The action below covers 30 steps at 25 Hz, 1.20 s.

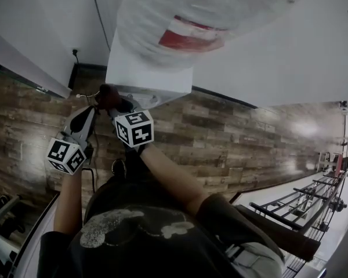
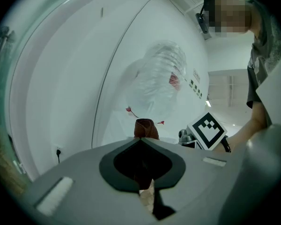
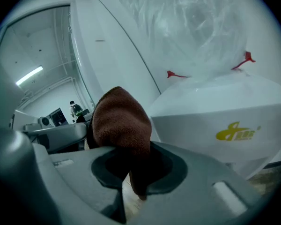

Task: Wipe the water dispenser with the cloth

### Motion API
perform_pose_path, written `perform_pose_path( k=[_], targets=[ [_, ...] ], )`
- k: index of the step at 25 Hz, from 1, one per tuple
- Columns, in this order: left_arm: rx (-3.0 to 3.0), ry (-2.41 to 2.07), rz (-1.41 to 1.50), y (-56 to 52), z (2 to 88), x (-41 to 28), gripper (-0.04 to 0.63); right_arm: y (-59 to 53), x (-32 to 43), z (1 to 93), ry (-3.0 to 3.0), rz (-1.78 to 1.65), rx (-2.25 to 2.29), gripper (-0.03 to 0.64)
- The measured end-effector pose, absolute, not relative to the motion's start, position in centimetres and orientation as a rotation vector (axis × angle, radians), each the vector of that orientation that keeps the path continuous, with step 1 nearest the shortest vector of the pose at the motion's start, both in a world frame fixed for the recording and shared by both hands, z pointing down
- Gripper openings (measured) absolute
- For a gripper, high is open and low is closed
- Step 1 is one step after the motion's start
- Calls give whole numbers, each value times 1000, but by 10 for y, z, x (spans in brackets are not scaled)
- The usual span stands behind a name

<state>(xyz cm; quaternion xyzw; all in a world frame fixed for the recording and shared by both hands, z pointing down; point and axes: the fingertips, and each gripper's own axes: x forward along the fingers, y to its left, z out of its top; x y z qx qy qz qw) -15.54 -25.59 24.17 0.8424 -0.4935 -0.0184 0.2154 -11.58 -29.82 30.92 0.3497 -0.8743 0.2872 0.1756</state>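
Observation:
The white water dispenser (image 1: 148,68) stands against the wall with a clear bottle (image 1: 203,10) on top. A brown cloth (image 1: 107,95) is bunched at its front upper left corner. My left gripper (image 1: 97,104) and right gripper (image 1: 113,102) meet there, both shut on the cloth. In the left gripper view the cloth (image 2: 145,128) pokes up between my jaws (image 2: 143,138), with the bottle (image 2: 159,78) beyond. In the right gripper view the cloth (image 3: 122,121) bulges from my jaws (image 3: 127,146), just left of the dispenser (image 3: 215,111) and its yellow logo (image 3: 238,133).
Wood-pattern floor (image 1: 220,143) runs in front of the dispenser. A power socket (image 1: 75,52) with a black cord sits on the wall to its left. A metal rack (image 1: 313,201) stands at the far right. The person's arms and dark shirt (image 1: 145,236) fill the bottom.

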Motion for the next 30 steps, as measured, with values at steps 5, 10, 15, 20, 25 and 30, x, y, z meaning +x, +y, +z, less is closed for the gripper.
perform_pose_path(
  k=[5, 10, 15, 20, 25, 30],
  targets=[
    [2307, -1409, -47, -271, 248, -167, 17, -306, -129, 327, -2457, 825, 930, 58],
    [2293, -1408, -36, -273, 253, -174, 17, -313, -136, 336, -2455, 852, 916, 58],
    [2297, -1390, -26, -269, 257, -173, 17, -315, -124, 332, -2453, 885, 971, 58],
    [2342, -1329, -13, -270, 253, -159, 17, -316, -96, 320, -2459, 936, 1077, 58],
    [2402, -1218, 4, -273, 251, -123, 17, -318, -52, 314, -2434, 996, 1226, 58],
    [2445, -1122, 3, -283, 252, -88, 17, -321, -2, 317, -2384, 1036, 1363, 58]
  ],
)
